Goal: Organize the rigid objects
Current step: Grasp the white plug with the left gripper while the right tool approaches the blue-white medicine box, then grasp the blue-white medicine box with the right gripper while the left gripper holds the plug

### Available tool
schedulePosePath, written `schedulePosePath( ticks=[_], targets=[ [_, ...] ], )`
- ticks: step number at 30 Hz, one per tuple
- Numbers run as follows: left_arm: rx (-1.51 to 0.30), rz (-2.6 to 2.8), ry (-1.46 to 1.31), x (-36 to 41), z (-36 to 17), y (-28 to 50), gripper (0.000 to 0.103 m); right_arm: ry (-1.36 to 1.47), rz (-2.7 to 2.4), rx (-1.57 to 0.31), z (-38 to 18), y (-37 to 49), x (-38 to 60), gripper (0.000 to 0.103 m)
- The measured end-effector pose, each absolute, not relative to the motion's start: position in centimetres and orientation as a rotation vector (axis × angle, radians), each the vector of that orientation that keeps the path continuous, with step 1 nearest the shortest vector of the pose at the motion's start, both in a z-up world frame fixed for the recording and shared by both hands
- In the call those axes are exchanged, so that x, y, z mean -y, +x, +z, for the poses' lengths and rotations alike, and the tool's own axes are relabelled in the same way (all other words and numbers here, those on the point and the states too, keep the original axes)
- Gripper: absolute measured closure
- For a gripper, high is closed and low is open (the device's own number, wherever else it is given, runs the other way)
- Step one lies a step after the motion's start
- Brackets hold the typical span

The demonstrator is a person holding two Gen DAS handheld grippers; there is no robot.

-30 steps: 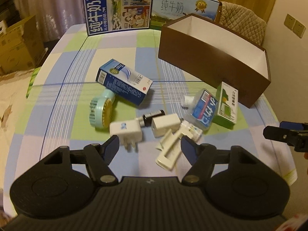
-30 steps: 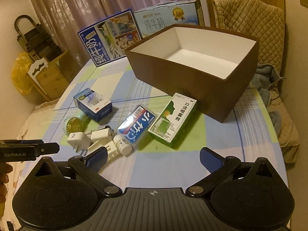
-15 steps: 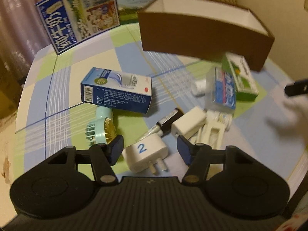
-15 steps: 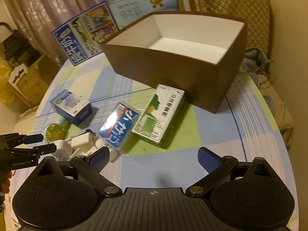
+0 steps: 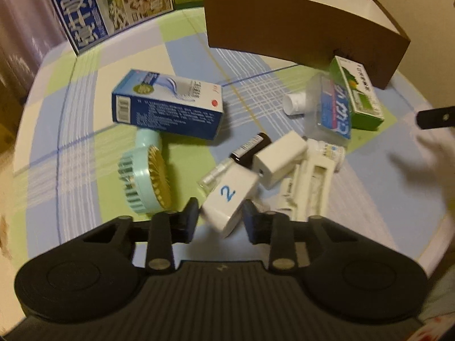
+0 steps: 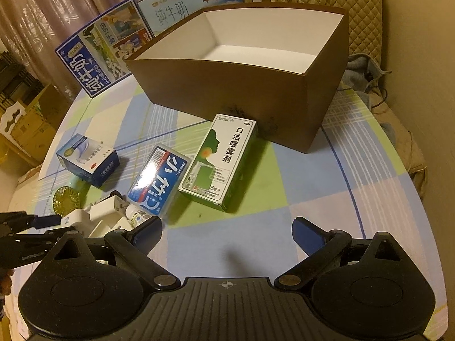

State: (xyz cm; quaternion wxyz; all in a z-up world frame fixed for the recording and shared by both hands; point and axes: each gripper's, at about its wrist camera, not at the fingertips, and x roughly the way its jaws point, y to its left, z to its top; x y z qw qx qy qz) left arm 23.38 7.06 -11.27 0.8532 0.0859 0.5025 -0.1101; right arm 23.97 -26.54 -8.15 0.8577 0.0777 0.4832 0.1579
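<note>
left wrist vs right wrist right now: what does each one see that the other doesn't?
Left wrist only: its own left gripper, fingers either side of the white plug marked 2, with contact unclear; the dark little bottle; the mint fan's handle.

Right wrist only: the white inside of the brown box, with nothing visible in it; its own right gripper open over bare tablecloth; the second milk carton in full.

Both: green spray box, blue medicine box, blue-label case.
</note>
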Motion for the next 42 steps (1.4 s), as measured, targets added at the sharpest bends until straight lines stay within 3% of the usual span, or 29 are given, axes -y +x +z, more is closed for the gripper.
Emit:
schedulePosePath(
  ticks=[20,42],
  targets=[
    [-1.072,-0.297,0.142,-6.5,-12.1,25.4,0.075,0.158,0.321,-1.044,-8.8,23.4,26.1,0.007],
    [-1.025,-0.176,-0.019,-9.1,-9.7,21.9,0.080,0.115,0.418,-1.033,-8.4,23.3,24.1,0.007]
  ],
)
